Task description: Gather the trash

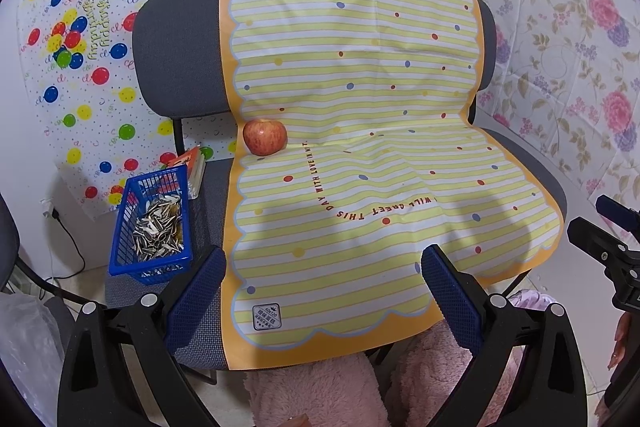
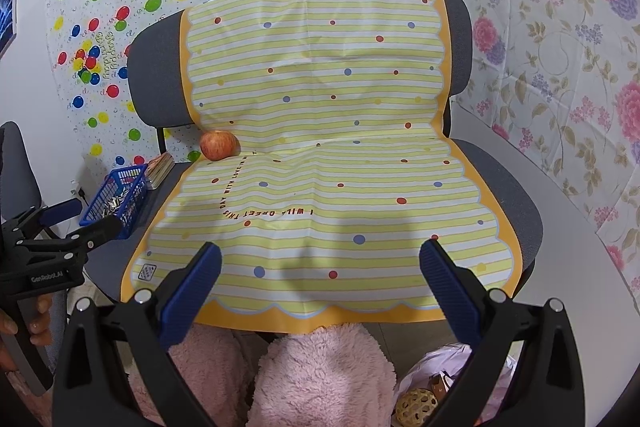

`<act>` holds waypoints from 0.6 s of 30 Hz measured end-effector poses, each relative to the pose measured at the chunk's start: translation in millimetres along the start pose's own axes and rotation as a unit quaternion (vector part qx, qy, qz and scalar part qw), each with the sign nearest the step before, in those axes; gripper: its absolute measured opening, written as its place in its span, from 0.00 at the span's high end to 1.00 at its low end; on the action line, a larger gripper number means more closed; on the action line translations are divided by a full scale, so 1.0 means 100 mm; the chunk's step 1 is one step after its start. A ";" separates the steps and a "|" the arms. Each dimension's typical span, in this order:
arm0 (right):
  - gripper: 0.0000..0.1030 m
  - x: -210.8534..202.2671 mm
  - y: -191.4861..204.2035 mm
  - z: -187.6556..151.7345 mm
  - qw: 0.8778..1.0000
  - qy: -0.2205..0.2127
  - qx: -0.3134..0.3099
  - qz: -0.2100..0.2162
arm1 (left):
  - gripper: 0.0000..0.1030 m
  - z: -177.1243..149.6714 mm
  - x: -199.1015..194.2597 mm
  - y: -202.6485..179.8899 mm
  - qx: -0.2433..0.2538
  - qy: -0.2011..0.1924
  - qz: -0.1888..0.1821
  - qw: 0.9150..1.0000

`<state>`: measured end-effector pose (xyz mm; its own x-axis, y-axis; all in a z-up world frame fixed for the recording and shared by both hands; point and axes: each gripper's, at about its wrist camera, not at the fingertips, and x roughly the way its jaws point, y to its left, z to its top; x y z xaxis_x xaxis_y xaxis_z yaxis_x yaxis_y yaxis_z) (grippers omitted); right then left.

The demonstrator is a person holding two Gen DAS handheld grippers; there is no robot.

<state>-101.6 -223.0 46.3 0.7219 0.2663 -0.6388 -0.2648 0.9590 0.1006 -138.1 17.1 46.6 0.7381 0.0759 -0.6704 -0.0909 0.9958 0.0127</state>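
Note:
A blue plastic basket (image 1: 154,223) (image 2: 116,201) holding several sunflower seed shells (image 1: 160,227) sits on the left part of a grey chair seat (image 1: 208,195). A yellow striped sheet (image 1: 360,167) (image 2: 340,167) covers the seat and backrest. On it, by the fold at the left, rests a red apple (image 1: 265,137) (image 2: 218,145). A few tiny dark specks lie on the sheet near the fold. My left gripper (image 1: 324,259) (image 2: 98,213) hovers open above the sheet's front. My right gripper (image 2: 320,251) (image 1: 586,215) hovers open over the front edge. Neither holds anything.
An orange pack (image 1: 192,163) leans behind the basket. Pink fluffy legs (image 2: 320,367) are below the chair's front edge. A pale bag with a wicker ball (image 2: 418,403) lies on the floor at the right. Balloon and floral sheets hang on the walls. A cable (image 1: 68,239) runs along the floor at the left.

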 end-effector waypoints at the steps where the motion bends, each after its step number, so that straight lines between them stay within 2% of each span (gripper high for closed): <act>1: 0.06 0.00 0.00 0.00 1.000 0.000 0.000 0.000 | 0.06 0.00 0.00 0.00 0.000 0.000 0.000 1.000; 18: 0.06 0.02 -0.01 -0.02 1.000 0.002 0.000 -0.001 | 0.06 -0.03 0.01 0.05 -0.002 0.000 0.003 1.000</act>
<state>-101.1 -223.5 43.9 0.7204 0.2641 -0.6414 -0.2628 0.9597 0.0999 -139.5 21.8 43.8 0.7379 0.0828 -0.6698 -0.0983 0.9950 0.0147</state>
